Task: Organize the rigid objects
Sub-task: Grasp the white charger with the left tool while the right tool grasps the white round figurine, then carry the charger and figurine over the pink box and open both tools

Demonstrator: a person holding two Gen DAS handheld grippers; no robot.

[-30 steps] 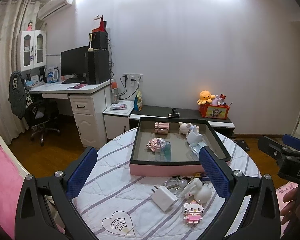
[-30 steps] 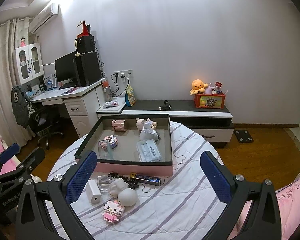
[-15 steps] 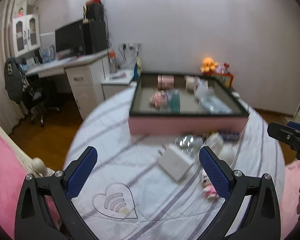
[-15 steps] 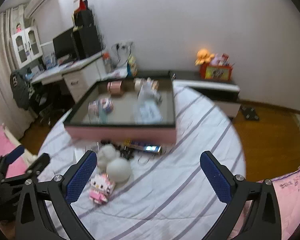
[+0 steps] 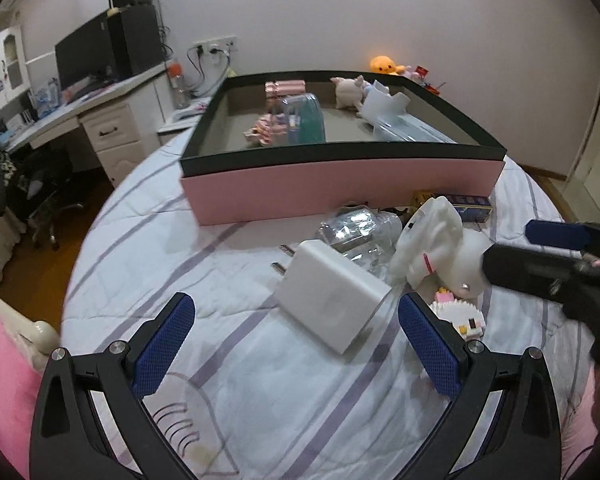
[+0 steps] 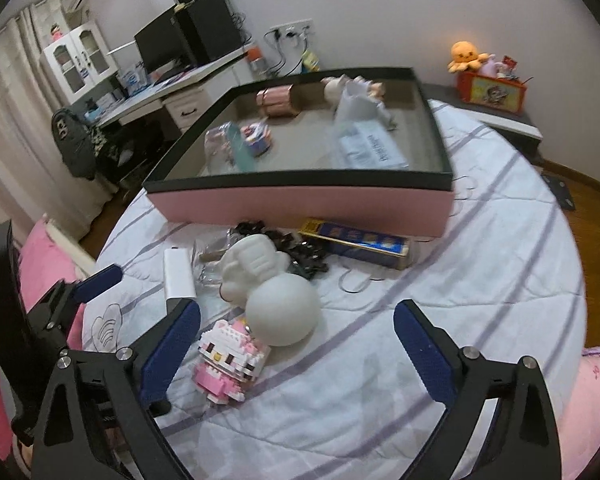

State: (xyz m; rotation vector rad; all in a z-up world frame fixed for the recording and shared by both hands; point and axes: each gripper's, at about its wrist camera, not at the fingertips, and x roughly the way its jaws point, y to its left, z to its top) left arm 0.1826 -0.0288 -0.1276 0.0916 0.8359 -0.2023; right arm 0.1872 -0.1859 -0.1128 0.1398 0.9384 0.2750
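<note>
Though half hidden, clear jar [image 5: 360, 232] stays blurry.

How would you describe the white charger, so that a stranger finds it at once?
Find the big pink box on the striped tablecloth. In front of it lies a heap of small things. The charger is the flat white block at its left edge, the only one with two metal prongs.
</note>
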